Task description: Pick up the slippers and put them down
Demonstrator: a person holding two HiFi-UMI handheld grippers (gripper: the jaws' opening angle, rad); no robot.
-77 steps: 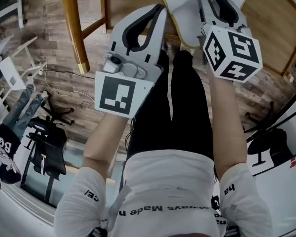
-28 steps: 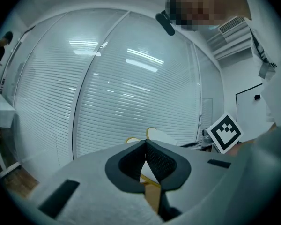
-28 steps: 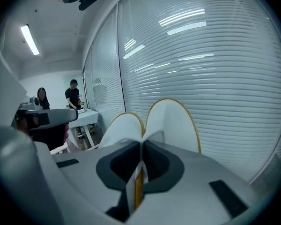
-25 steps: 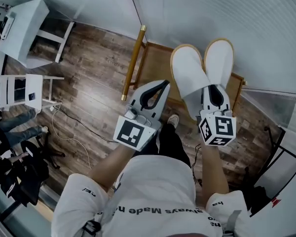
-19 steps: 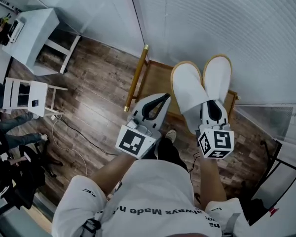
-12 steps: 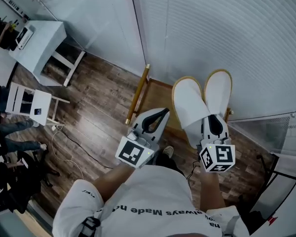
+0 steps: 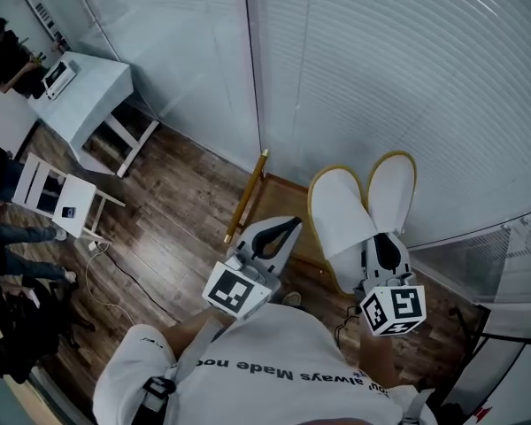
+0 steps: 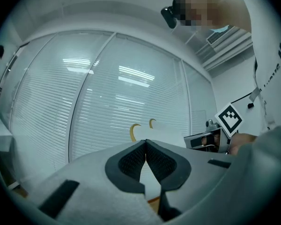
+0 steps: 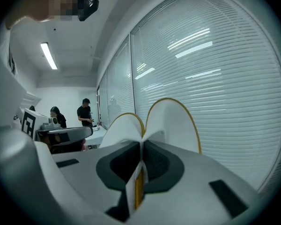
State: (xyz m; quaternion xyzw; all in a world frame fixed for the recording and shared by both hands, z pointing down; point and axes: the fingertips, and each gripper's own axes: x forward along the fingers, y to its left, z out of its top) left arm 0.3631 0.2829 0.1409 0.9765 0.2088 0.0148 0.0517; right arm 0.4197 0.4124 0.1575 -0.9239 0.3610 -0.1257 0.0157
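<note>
The slippers [image 7: 341, 215], a white pair with yellow rims, hang in the air in front of the blinds [image 7: 407, 78], toes pointing far and soles side by side. Their near ends are pinched together in the right gripper [image 7: 379, 242], whose jaws are clamped on the two edges. Just left of them the left gripper [image 7: 285, 227] is raised alongside, its jaws closed tip to tip with nothing in them. Below the pair, well apart from it, stands a wooden frame [image 7: 246, 197] on the plank floor [image 7: 159, 228]. A white table [image 7: 97, 91] and some people are at the far left. The pick-up looks done, since both slippers are off every surface and carried by one gripper. What is left is to lower them onto a resting place and release them, and none of that has begun.
</note>
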